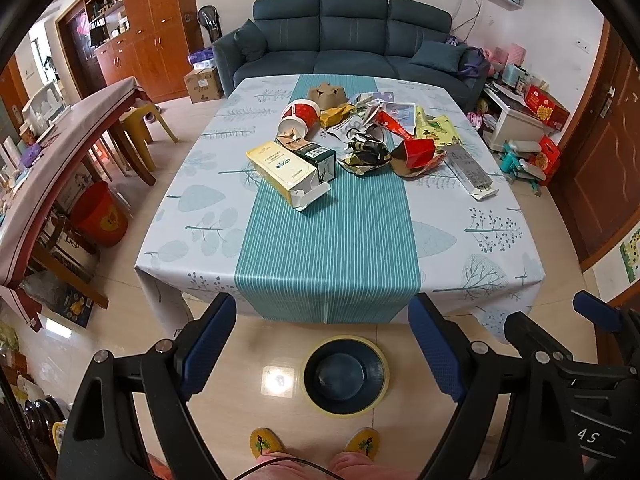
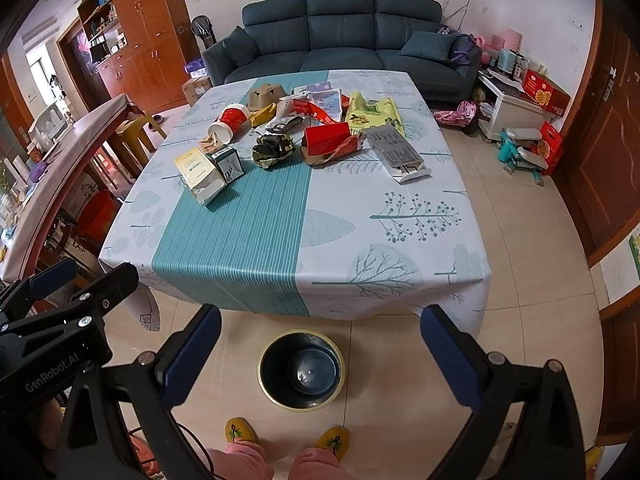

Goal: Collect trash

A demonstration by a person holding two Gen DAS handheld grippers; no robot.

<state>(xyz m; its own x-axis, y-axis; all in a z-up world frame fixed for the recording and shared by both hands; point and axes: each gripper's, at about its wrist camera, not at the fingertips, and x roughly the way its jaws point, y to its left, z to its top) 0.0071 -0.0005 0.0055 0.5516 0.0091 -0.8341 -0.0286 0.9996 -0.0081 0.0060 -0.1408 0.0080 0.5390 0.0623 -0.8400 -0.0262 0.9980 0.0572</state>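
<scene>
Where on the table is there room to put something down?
The near half of the table is bare, from the yellow box and grey box down to the front edge. The far half, toward the sofa, is crowded with trash.

A dark teal three-seat fabric sofa (image 1: 352, 40) is sitting beyond my table, an orange wooden cabinet (image 1: 148, 28) is standing near its left end, and a red plastic bucket (image 1: 102, 220) is resting under the long side table (image 1: 60, 168).
</scene>
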